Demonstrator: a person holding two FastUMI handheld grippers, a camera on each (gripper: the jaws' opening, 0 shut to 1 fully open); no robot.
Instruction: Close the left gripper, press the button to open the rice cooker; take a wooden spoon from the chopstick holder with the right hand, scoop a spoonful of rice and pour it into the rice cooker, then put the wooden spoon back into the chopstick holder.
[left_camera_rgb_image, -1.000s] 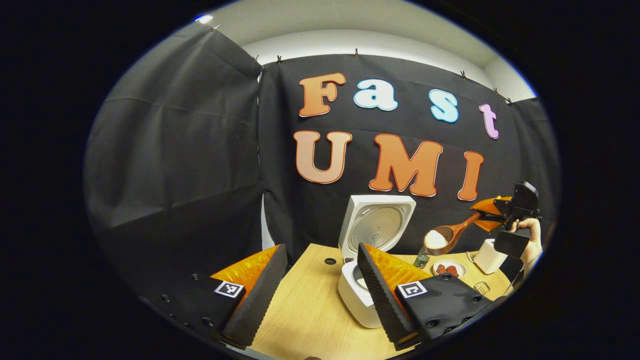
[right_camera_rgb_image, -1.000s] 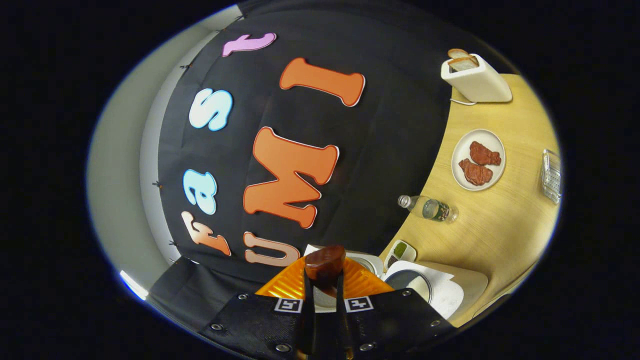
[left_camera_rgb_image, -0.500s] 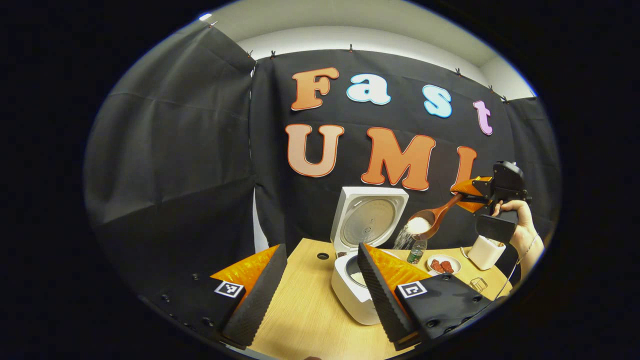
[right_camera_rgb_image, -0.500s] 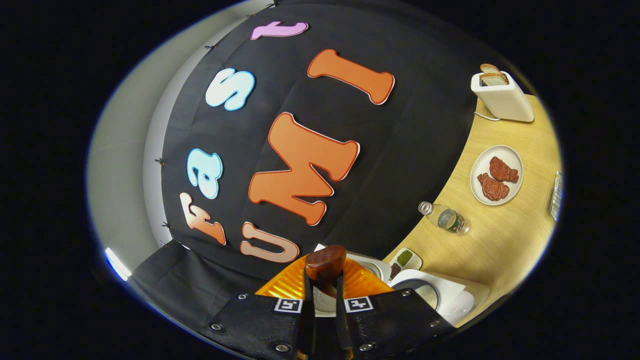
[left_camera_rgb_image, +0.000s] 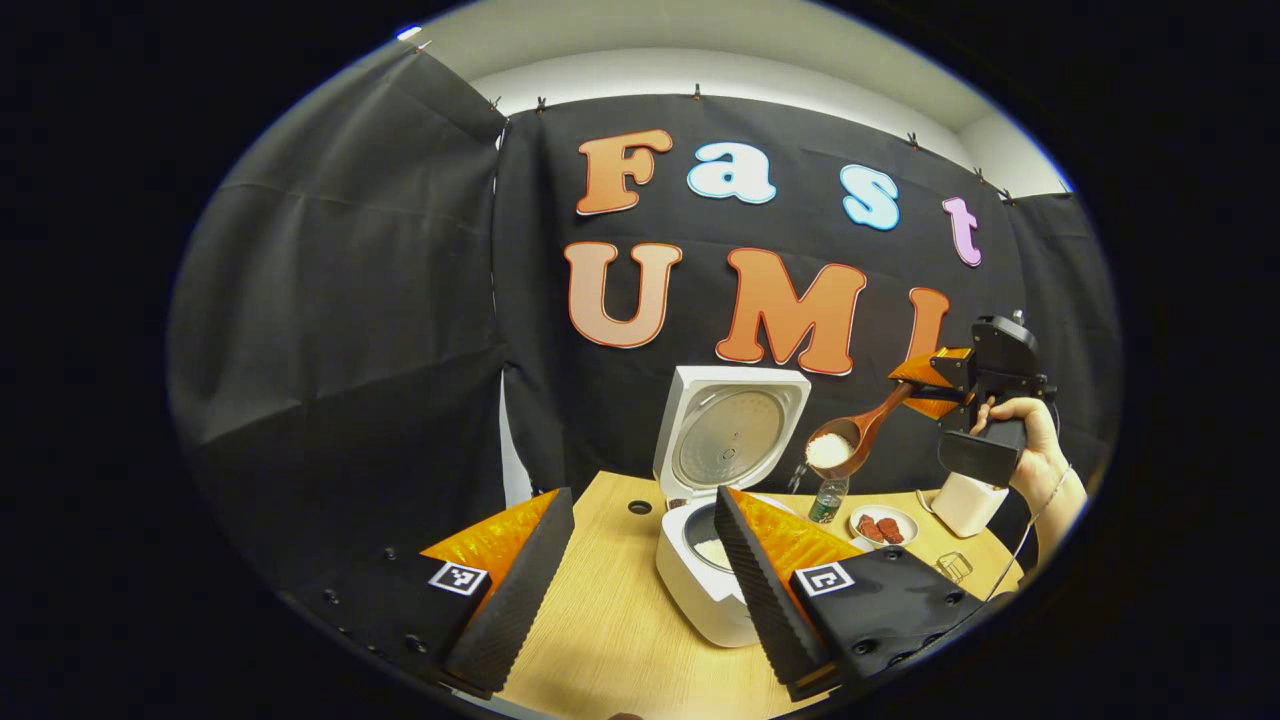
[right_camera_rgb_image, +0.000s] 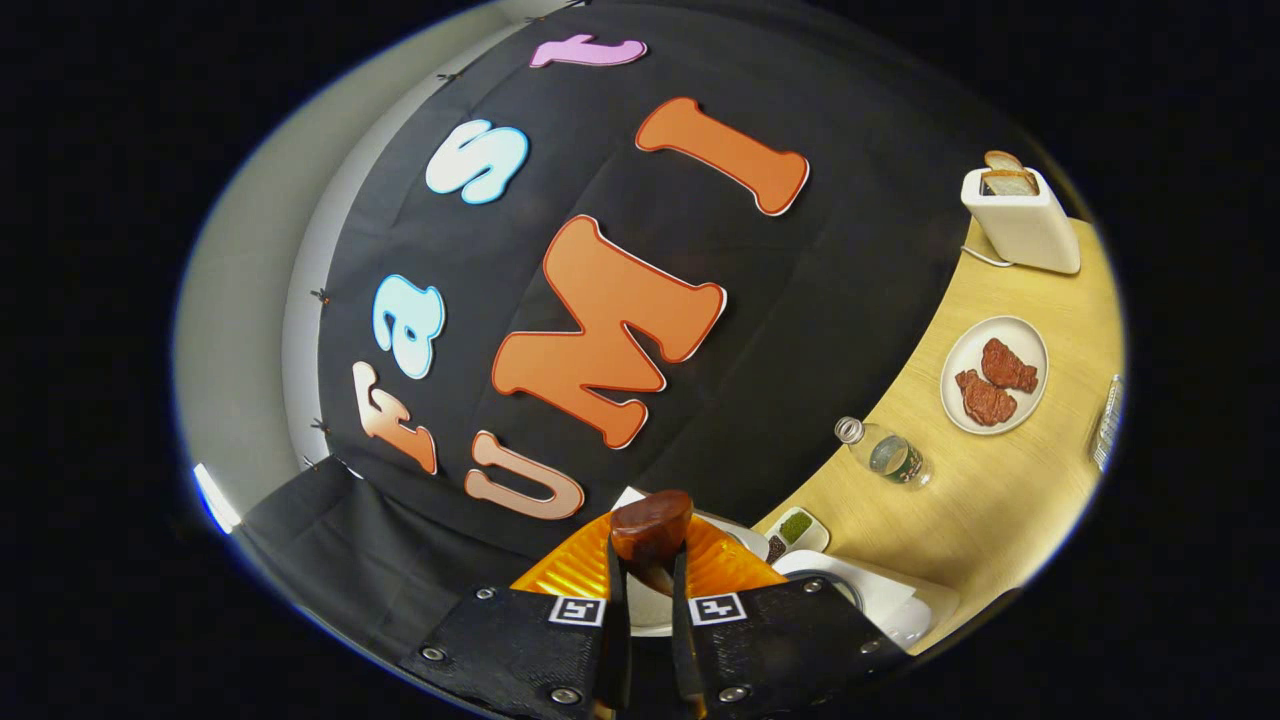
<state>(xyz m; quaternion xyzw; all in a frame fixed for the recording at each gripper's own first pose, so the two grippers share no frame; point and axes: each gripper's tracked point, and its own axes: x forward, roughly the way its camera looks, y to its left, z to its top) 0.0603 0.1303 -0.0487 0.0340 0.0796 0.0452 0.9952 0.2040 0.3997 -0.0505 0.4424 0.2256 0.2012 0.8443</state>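
Above the open rice cooker, you hold the wooden spoon raised and tilted, its bowl toward the pot and a mound of white rice in it, so the grains can slide down into the inner pot rather than onto the table. Your right claw is clenched on the spoon's handle, the fingers pressed to either side of it and the rounded handle end jutting out just beyond them in the right gripper view; gripping that far back keeps the claw clear of the pot. In the left gripper view your hand carries that claw high on the right, with the spoon's bowl hanging beside the cooker's upright lid, which stands open at the back and leaves the pot's mouth free. Some rice already lies white at the bottom of the pot. Your left claw hangs released, fingers spread wide and holding nothing, low in front of the cooker, its button work evidently done. A water bottle, a plate of meat and a toaster stand apart along the table. Rice remains in the spoon, so the pour looks unfinished, and the spoon's return to the holder is yet to come.
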